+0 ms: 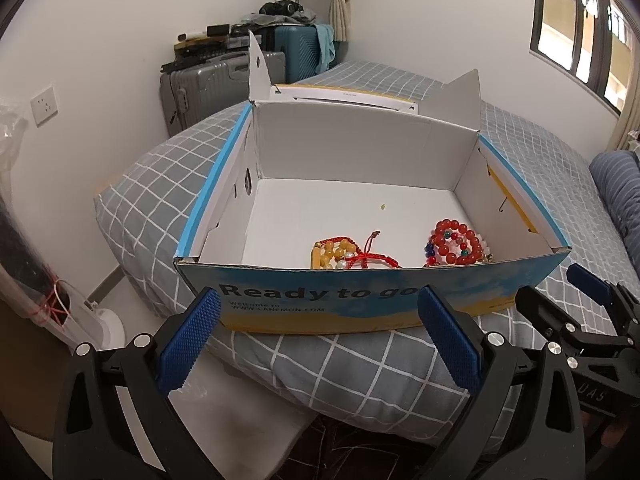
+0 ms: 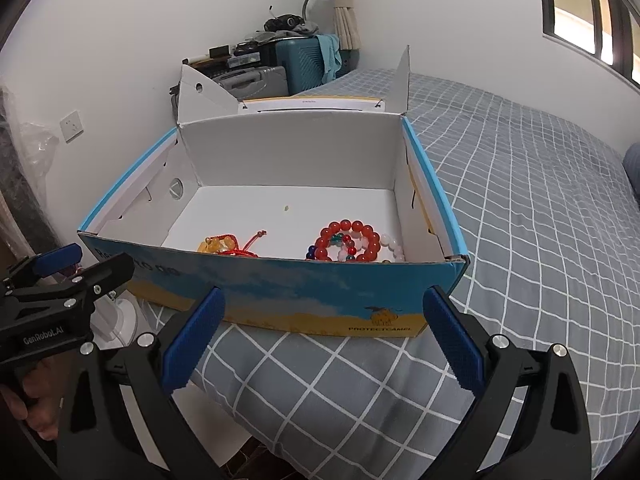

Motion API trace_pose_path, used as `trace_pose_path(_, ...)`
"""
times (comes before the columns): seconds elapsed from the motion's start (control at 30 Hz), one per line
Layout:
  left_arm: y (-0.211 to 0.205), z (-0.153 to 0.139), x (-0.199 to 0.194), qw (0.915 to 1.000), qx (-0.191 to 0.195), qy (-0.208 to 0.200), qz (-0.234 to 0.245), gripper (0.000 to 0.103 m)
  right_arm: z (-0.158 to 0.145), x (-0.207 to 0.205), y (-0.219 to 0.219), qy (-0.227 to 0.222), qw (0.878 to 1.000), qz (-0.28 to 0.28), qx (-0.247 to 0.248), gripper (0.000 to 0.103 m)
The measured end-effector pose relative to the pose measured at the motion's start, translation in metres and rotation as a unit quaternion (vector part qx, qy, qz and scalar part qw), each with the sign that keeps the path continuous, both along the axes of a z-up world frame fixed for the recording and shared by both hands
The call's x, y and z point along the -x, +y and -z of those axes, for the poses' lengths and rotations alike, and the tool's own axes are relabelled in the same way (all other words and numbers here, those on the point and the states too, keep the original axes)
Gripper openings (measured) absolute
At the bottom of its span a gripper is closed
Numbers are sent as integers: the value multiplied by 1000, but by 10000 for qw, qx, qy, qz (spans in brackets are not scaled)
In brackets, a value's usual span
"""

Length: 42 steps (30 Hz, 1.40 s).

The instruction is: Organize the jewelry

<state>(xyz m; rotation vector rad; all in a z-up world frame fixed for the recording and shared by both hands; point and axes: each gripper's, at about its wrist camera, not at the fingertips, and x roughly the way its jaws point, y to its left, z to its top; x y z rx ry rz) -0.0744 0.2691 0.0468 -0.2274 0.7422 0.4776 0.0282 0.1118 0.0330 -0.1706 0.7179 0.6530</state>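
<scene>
Lying already inside the cardboard box (image 2: 280, 288) on the bed (image 2: 520, 200), red bead bracelets (image 2: 352, 240) and amber beads (image 2: 218, 244) look sorted; left gripper (image 1: 320, 336) and right gripper (image 2: 324, 336) gape wide, empty.

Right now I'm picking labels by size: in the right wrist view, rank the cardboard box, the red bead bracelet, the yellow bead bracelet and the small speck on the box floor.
1. cardboard box
2. red bead bracelet
3. yellow bead bracelet, partly hidden by the box's front wall, so unsure
4. speck

Both wrist views look down, close, into one box (image 1: 360, 288).
</scene>
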Motion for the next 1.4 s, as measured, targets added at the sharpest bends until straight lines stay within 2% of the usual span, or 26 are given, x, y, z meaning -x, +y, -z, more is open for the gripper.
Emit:
trace_pose_path(0.57, -7, 0, 3, 9998, -67, 5, 186, 97, 0, 3, -2, 66, 9997, 221, 80, 95)
trace_pose_path(1.4, -7, -5, 1, 9998, -168, 41, 115, 97, 0, 2, -1, 123, 9997, 207, 49, 95)
